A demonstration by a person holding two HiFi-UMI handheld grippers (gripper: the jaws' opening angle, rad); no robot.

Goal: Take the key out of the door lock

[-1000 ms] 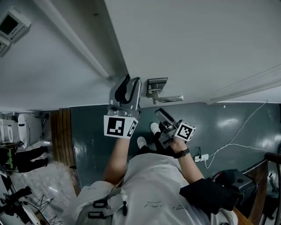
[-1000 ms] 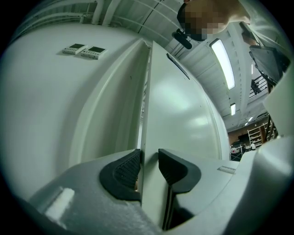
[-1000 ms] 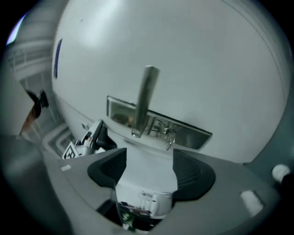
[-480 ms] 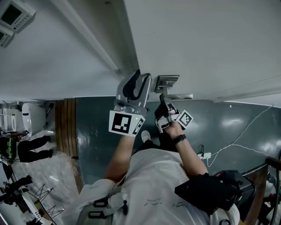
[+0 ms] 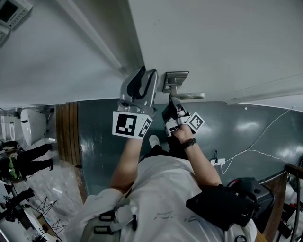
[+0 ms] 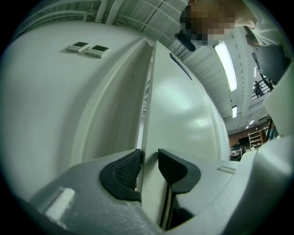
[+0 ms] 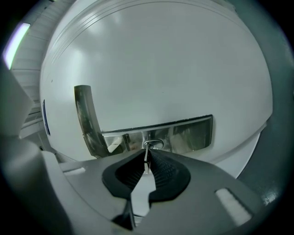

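A small metal key [image 7: 147, 154] sticks out of the steel lock plate [image 7: 183, 133] on the white door [image 5: 213, 38], beside the lever handle [image 7: 85, 114]. My right gripper [image 7: 147, 161] is closing, and its black pads pinch the key's flat head between them. In the head view the right gripper [image 5: 171, 103] sits just under the lock plate [image 5: 175, 78] and handle [image 5: 189, 95]. The left gripper [image 6: 149, 167] grips the door's edge [image 6: 149, 114], one pad on each side. From above, that gripper [image 5: 140, 79] is left of the lock.
The door frame [image 5: 94, 42] runs left of the door, with wall control panels [image 5: 9, 12] farther left. Below lie a dark green floor [image 5: 246, 137] with a white cable [image 5: 255, 151], a black bag [image 5: 227, 203], and a person [image 5: 28, 165] standing at far left.
The right gripper rose from below the handle up to the lock plate and closed around the key. The left gripper stayed on the door edge.
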